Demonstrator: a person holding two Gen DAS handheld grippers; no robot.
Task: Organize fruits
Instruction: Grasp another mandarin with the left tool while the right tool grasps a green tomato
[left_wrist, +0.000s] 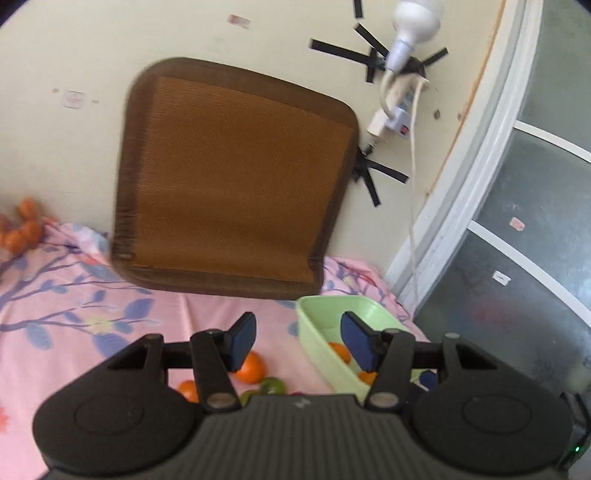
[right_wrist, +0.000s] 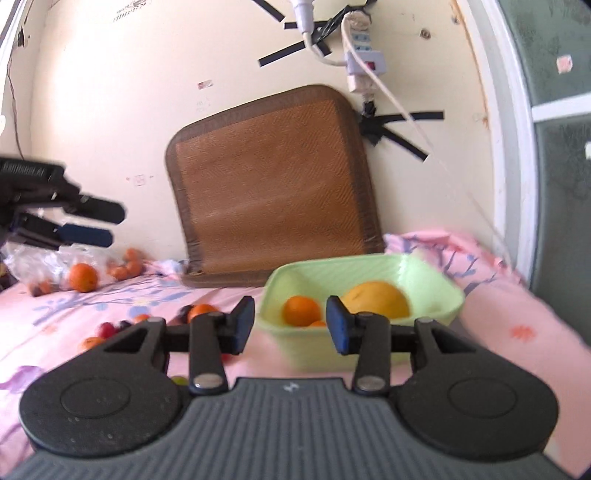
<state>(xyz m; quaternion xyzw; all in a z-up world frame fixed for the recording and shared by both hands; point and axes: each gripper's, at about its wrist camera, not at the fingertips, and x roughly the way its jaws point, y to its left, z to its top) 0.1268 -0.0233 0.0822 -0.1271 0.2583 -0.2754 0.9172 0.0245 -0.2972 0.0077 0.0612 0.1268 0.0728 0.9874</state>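
Observation:
A light green bowl (right_wrist: 369, 262) stands on the pink bedsheet and holds a small orange (right_wrist: 301, 310) and a large yellow-orange fruit (right_wrist: 380, 299). My right gripper (right_wrist: 291, 328) hovers just in front of the bowl's near wall, open, with nothing between its pads. My left gripper (left_wrist: 301, 343) is also open and empty, raised above the sheet to the left of the bowl (left_wrist: 317, 310); the right wrist view shows it in the air at the far left (right_wrist: 118, 223). Loose fruit lies on the sheet below it: an orange (left_wrist: 253, 367), a green fruit (left_wrist: 275, 386) and another orange (left_wrist: 188, 389).
A brown woven cushion (right_wrist: 273, 184) leans on the wall behind the bowl. More oranges (right_wrist: 83, 277) lie by a clear plastic bag (right_wrist: 33, 258) at the far left. A power strip (right_wrist: 364, 62) with cables hangs on the wall. A window frame (right_wrist: 517, 147) bounds the right side.

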